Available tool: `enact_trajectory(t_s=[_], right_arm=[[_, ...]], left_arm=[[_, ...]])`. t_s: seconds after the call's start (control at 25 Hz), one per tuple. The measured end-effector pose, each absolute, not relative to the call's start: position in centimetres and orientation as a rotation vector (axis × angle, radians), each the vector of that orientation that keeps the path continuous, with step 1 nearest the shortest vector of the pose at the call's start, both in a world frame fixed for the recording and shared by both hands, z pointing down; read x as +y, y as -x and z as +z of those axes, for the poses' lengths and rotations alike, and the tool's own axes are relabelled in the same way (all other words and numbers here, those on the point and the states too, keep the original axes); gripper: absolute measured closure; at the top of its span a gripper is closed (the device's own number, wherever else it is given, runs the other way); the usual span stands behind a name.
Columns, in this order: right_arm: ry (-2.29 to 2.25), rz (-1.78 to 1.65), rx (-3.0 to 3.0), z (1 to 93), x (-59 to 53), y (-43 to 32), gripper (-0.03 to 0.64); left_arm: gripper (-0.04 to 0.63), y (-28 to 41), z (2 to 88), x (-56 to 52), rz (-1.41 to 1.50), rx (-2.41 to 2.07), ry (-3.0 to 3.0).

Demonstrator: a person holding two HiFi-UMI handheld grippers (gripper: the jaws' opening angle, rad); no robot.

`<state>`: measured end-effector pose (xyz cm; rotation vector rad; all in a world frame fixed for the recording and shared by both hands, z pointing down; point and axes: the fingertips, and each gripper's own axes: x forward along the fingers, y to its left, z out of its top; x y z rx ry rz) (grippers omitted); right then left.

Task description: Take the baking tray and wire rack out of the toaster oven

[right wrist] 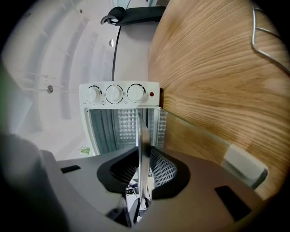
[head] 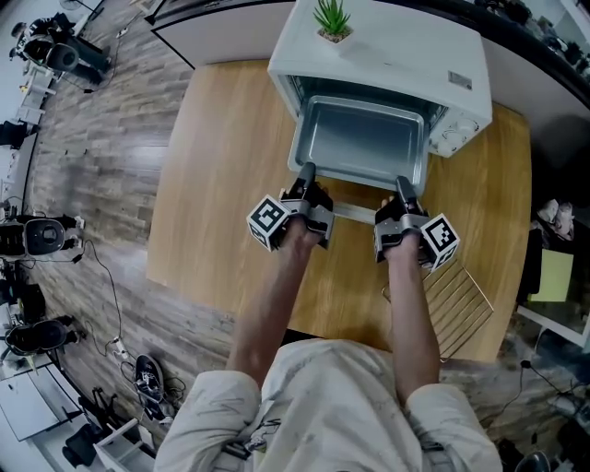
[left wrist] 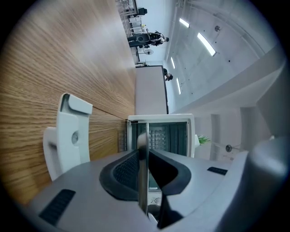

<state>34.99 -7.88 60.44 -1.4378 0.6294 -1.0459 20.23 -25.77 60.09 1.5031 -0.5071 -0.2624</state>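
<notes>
The baking tray (head: 364, 138) is sitting partly out of the open front of the toaster oven (head: 396, 55), and its near edge is hanging over the lowered glass door (head: 355, 212). The left tool (head: 305, 175) is gripping the near rim of the tray at its left corner, and the right tool (head: 404, 187) is gripping the same rim at its right corner. On each one the jaws are almost together, with only the thin metal rim pinched between the pads. The wire rack (head: 461, 304) is lying on the tabletop (head: 212, 166) at the near right, just beside the person's right forearm. A small green plant (head: 332, 18) is standing on top of the toaster oven.
</notes>
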Motion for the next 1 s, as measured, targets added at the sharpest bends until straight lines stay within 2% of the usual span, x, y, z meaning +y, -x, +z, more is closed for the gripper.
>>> enact_trajectory(t_s=[0.48,1.0], right_arm=[[1.486,-0.985,0.588,60.3,-5.5,-32.5,0.532],[1.514,-0.915,0.64,55.3,-3.0,-25.1,0.533]], left_arm=[[0.529,-17.5,60.3,-23.3,-0.237,-0.44,-1.485],[0.534,-10.1,55.3,-21.1,-0.281,-0.362,-1.519]])
